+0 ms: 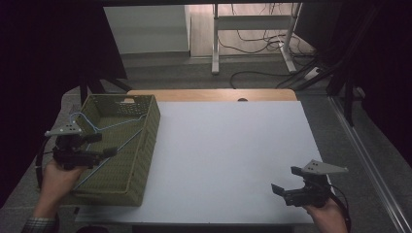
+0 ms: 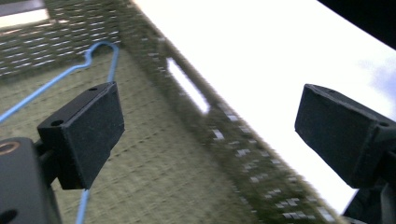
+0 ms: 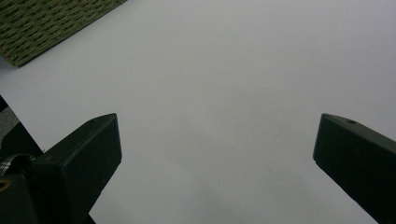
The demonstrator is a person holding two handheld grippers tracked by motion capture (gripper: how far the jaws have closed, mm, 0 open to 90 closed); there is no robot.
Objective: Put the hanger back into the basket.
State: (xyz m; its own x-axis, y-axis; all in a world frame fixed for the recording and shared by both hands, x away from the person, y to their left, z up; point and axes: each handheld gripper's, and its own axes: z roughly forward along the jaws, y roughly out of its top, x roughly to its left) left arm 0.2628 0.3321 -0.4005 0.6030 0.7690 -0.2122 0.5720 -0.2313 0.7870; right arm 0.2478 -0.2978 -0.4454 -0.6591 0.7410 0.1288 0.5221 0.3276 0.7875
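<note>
This looks like a lab or test room set up for recording. The table (image 1: 233, 145) is covered with a plain white sheet and hemmed in by black curtains (image 1: 43, 48) on both sides. Beyond it, on a grey carpet floor (image 1: 194, 73), stands a white metal desk frame (image 1: 252, 29) with loose cables (image 1: 257, 41) trailing beneath it and across the floor.
</note>
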